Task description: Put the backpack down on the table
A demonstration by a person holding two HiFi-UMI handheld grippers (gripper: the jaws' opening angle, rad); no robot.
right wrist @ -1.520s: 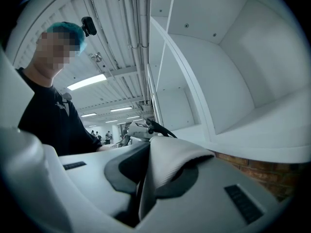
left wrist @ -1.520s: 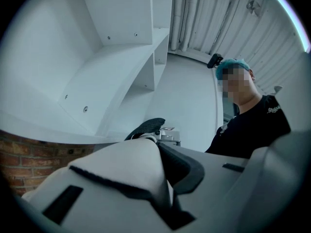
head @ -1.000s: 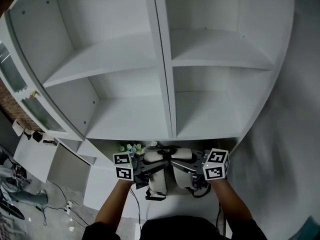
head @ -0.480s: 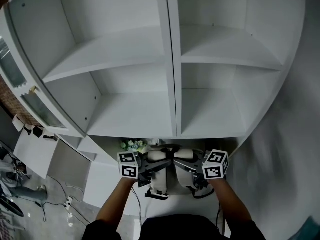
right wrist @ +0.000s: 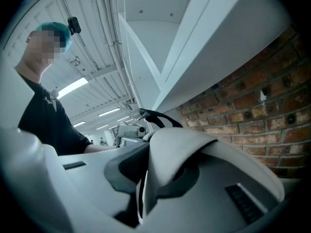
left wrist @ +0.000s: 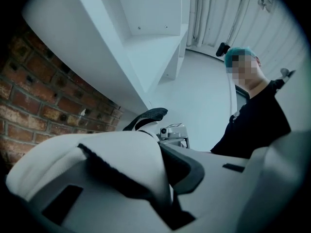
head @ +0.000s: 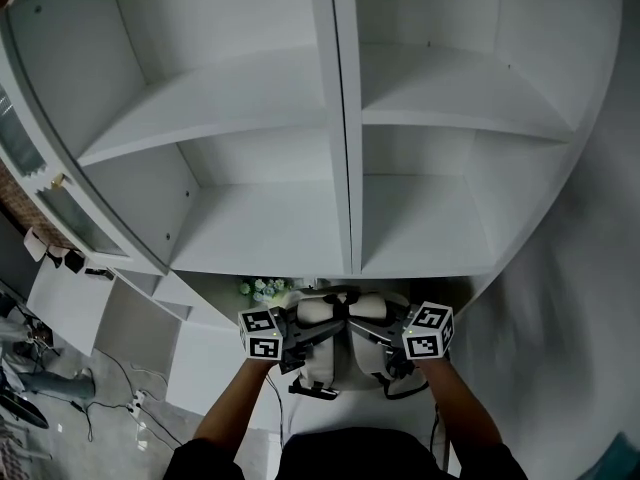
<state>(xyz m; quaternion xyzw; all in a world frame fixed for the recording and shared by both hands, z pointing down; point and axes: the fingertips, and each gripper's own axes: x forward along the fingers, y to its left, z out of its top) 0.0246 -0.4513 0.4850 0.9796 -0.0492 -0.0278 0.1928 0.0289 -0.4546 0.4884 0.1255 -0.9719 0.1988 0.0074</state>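
Backpack [head: 322, 360]: I read long axis toward shelves [head: 260, 230], handle [head: 340, 294] leading.
Grip: left gripper [head: 292, 340], right gripper [head: 388, 348] — clamped on straps [left wrist: 116, 159].
Gripper views only: brick wall [right wrist: 252, 115].

backpack [head: 322, 313] underside hidden from view

Backpack strap [left wrist: 121, 152] — tight in left gripper [left wrist: 171, 181]

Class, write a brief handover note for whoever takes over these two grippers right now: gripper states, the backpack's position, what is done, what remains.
Left gripper: shut on one shoulder strap.
Right gripper: shut on the other strap.
Backpack: white, held between the grippers, before the shelf unit.
Done: both straps gripped.
Left: set it on the table, then release; whether it rests on anything yet cannot be seen.
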